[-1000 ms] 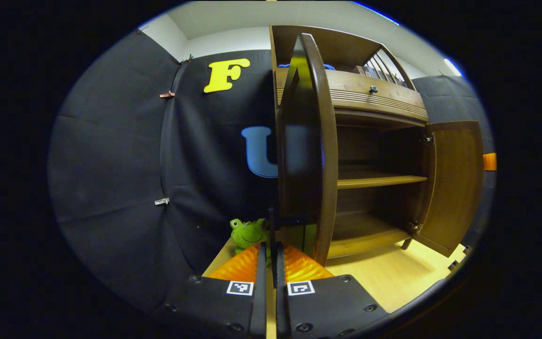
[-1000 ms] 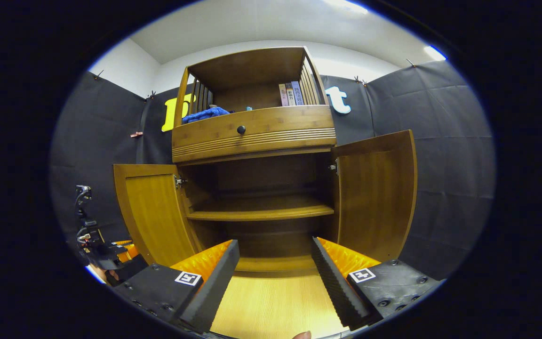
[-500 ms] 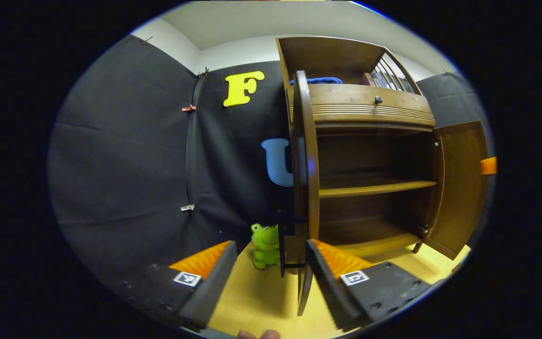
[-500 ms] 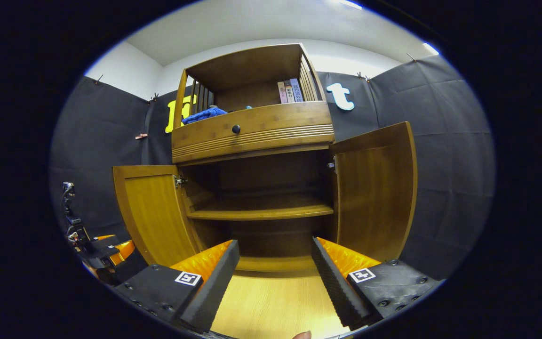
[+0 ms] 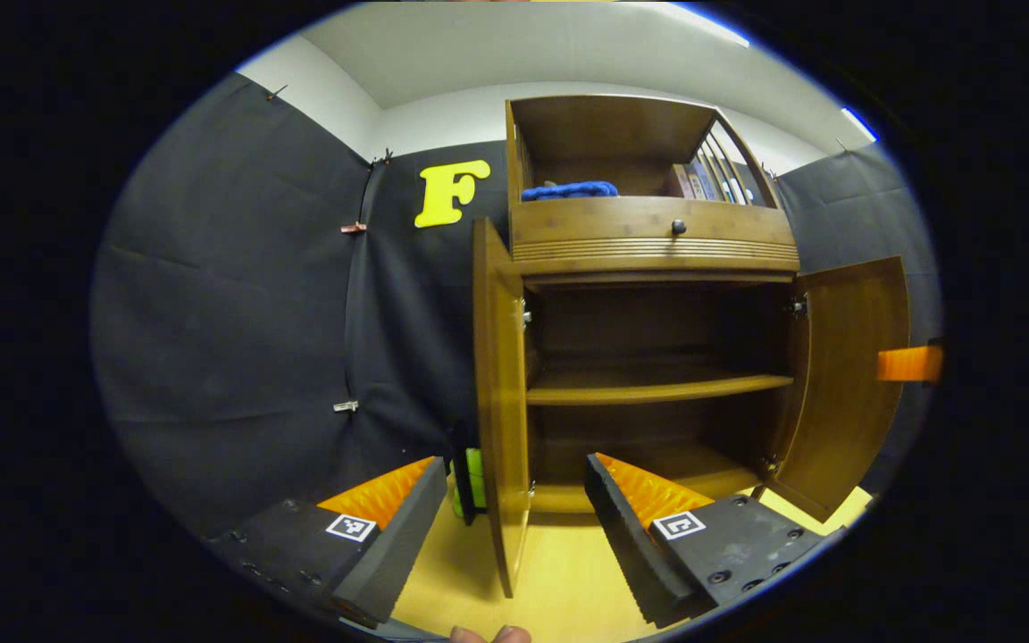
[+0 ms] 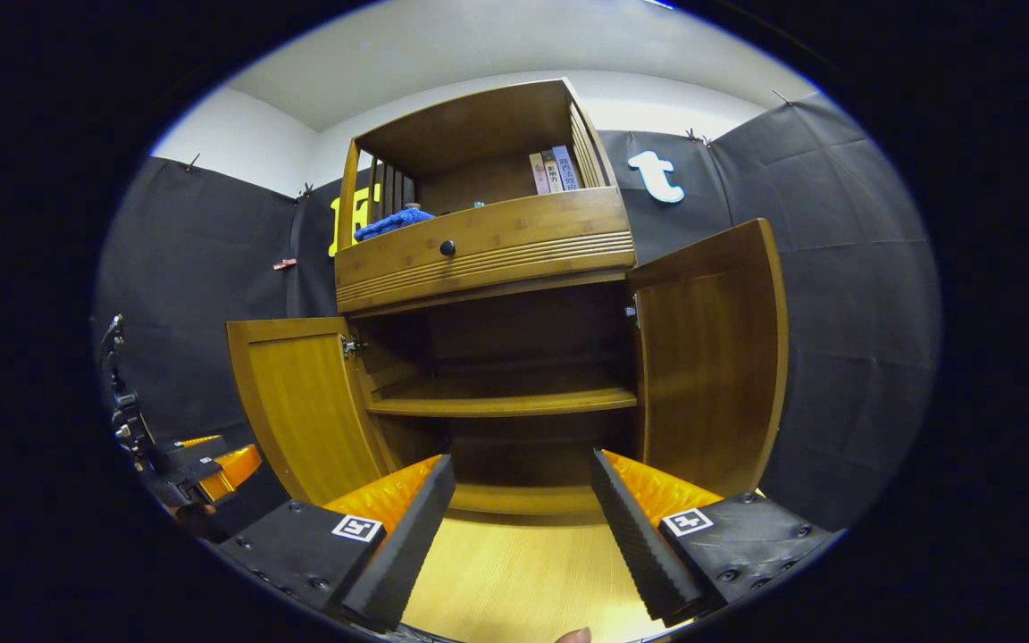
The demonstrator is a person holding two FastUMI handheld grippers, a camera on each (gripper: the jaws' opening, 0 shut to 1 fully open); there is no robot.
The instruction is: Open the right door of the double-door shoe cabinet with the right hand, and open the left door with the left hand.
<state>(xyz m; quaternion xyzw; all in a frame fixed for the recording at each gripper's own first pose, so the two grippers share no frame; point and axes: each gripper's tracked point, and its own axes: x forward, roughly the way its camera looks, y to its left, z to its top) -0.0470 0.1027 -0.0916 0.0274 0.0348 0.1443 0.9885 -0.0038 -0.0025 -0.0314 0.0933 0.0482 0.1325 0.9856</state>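
The wooden shoe cabinet stands with both doors swung wide. In the right gripper view the left door and the right door flank the bare inner shelf. My right gripper is open in front of the cabinet, holding nothing. In the left gripper view the left door is seen edge-on, and my left gripper is open a short way back from its edge. The right door is open at the far right. The left gripper also shows low left in the right gripper view.
A green frog toy sits on the floor behind the left door. The top shelf holds a blue cloth and books. A drawer with a dark knob sits above the doors. Light wood floor lies in front.
My left gripper has let go of the left door's handle, opened, and backed away from it. The left door stays open. The right gripper has barely moved.
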